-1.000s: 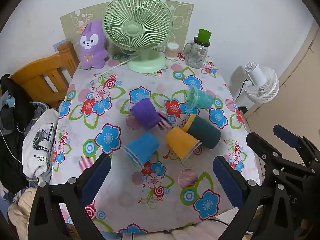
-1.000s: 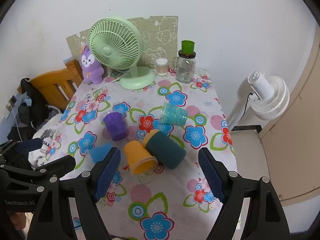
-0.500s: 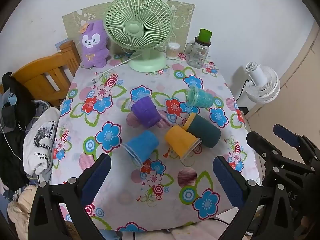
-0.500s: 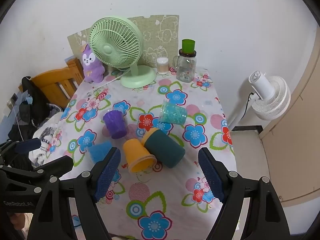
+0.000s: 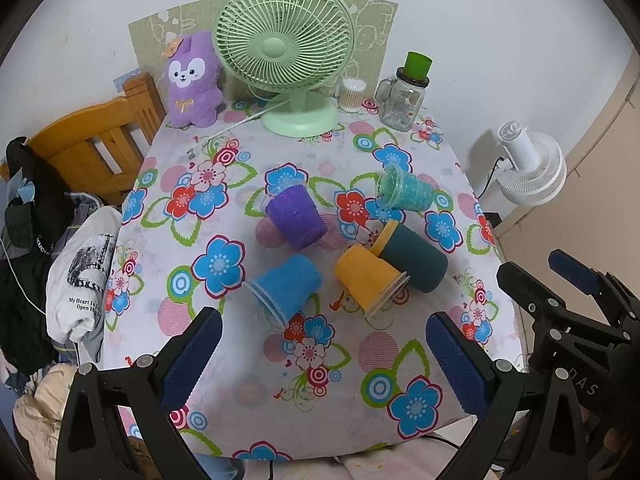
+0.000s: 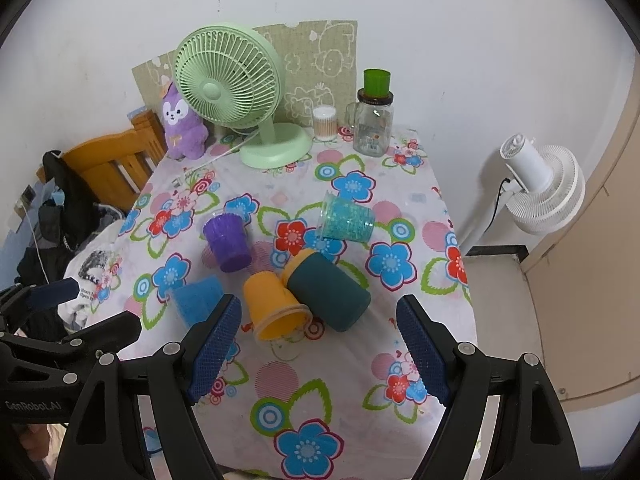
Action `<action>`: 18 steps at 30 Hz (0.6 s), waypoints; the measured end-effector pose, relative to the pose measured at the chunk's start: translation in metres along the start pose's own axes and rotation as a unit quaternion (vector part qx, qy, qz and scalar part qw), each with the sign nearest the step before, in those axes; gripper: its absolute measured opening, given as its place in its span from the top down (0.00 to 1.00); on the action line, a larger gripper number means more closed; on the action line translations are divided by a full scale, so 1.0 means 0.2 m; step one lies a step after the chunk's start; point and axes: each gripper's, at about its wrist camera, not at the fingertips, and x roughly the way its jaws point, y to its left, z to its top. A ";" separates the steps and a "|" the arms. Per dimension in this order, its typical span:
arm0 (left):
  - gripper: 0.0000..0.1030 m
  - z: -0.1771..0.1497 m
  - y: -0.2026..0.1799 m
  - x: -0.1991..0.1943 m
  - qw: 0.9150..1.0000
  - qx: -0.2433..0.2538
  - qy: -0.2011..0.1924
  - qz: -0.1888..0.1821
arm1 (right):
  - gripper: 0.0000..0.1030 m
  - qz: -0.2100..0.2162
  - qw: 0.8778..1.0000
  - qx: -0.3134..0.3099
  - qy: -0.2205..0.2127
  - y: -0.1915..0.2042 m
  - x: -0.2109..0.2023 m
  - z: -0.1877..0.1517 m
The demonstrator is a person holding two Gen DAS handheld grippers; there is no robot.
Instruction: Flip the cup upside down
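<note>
Several cups lie on their sides on the floral tablecloth (image 5: 224, 184): a purple cup (image 5: 294, 218) (image 6: 229, 242), a blue cup (image 5: 286, 286) (image 6: 198, 298), an orange cup (image 5: 368, 280) (image 6: 272, 304), a dark green cup (image 5: 412, 258) (image 6: 326, 290) and a teal glitter cup (image 5: 404, 192) (image 6: 347, 220). My left gripper (image 5: 324, 360) is open and empty, above the table's near edge, short of the blue cup. My right gripper (image 6: 320, 352) is open and empty, short of the orange and dark green cups. It also shows at the right of the left wrist view (image 5: 560, 284).
At the table's back stand a green desk fan (image 5: 286, 56), a purple plush toy (image 5: 194, 80), a glass jar with a green cup on top (image 5: 406, 94) and a small white container (image 5: 352, 94). A wooden chair (image 5: 96, 148) with clothes is left; a white fan (image 5: 528, 170) right.
Both grippers have drawn back and risen slightly, so the table looks a little farther. The cups have not moved. Both grippers stay open.
</note>
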 end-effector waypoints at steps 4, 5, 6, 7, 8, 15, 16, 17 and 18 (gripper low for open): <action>0.00 0.00 0.00 0.02 1.000 0.001 0.005 0.003 | 0.20 0.001 1.000 0.000 0.004 0.00 0.02 0.01; 0.00 0.00 -0.01 0.03 1.000 0.001 0.005 0.004 | 0.20 0.002 1.000 0.000 0.005 -0.01 0.02 0.01; 0.00 0.00 -0.01 0.03 1.000 0.001 0.005 0.003 | 0.20 0.002 1.000 0.001 0.006 -0.01 0.03 0.01; 0.00 0.00 -0.01 0.03 1.000 0.001 0.005 0.003 | 0.20 0.003 1.000 0.002 0.008 -0.01 0.04 0.01; 0.00 0.00 0.00 0.03 1.000 0.001 0.005 0.003 | 0.20 0.003 1.000 0.002 0.010 -0.02 0.04 0.02; 0.00 0.03 -0.02 0.10 1.000 0.005 0.016 0.007 | 0.20 0.004 1.000 0.000 0.022 -0.04 0.10 0.05; 0.00 0.03 -0.01 0.10 1.000 0.004 0.018 0.008 | 0.20 0.004 1.000 -0.001 0.024 -0.04 0.11 0.05; 0.00 0.04 -0.01 0.11 1.000 0.003 0.020 0.008 | 0.20 0.004 1.000 -0.002 0.027 -0.03 0.12 0.06; 0.00 0.04 -0.01 0.12 1.000 0.003 0.023 0.008 | 0.20 0.004 1.000 -0.003 0.028 -0.04 0.13 0.06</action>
